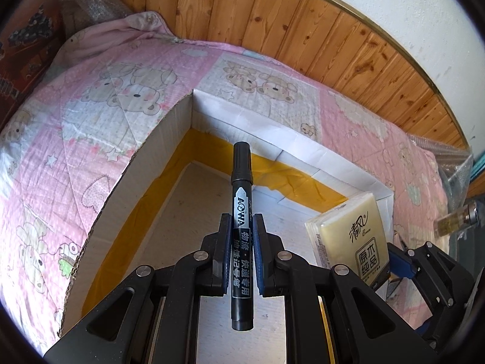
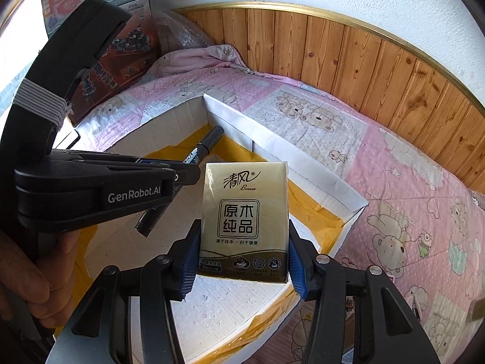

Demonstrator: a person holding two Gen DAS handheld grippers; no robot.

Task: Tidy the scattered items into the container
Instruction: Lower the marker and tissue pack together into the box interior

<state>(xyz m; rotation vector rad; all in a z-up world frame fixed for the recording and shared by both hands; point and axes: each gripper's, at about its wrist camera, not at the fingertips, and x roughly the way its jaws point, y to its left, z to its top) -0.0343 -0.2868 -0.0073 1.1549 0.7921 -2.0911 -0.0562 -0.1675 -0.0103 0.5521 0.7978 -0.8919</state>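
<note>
My left gripper (image 1: 242, 227) is shut on a black AOWA marker (image 1: 241, 200) and holds it upright over the open white cardboard box (image 1: 169, 133) with yellow tape inside. My right gripper (image 2: 244, 251) is shut on a yellow tissue pack (image 2: 244, 212), also above the box (image 2: 318, 170). The tissue pack (image 1: 351, 236) and right gripper (image 1: 424, 270) show at the right of the left wrist view. The left gripper (image 2: 182, 176) with the marker (image 2: 209, 142) shows at the left of the right wrist view.
The box lies on a pink bear-print quilt (image 1: 75, 127) on a bed against a wood-panelled wall (image 2: 363, 60). Toy boxes (image 2: 100, 24) stand at the bed's far left. A small glass bottle (image 1: 457, 218) is at the right edge. Bubble wrap (image 1: 91, 6) is at the head.
</note>
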